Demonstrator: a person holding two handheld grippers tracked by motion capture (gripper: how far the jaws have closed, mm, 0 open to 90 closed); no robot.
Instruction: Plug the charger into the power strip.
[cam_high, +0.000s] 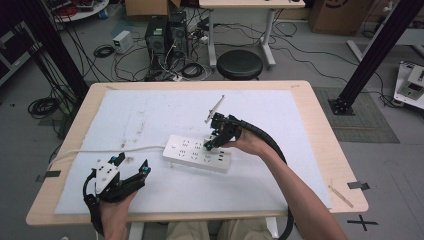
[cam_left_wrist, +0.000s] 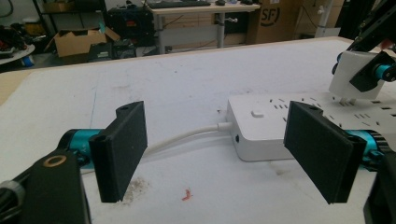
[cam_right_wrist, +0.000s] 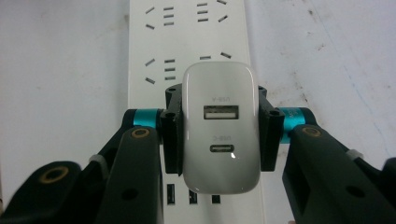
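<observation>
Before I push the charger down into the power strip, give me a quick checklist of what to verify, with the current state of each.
1. Grip: right gripper shut on the white charger, pads on both its sides: ok.
2. Charger over the power strip: ok.
3. Prongs at the strip's top face; whether they line up with the slots or are already partly in: cannot tell.
4. Charger squareness: sits straight between the pads in the right gripper view: ok.
5. Strip braced: left gripper open, short of the strip's cord end, not holding it: not ok.
6. Strip's white cord trails off to the left, away from the charger: ok.
</observation>
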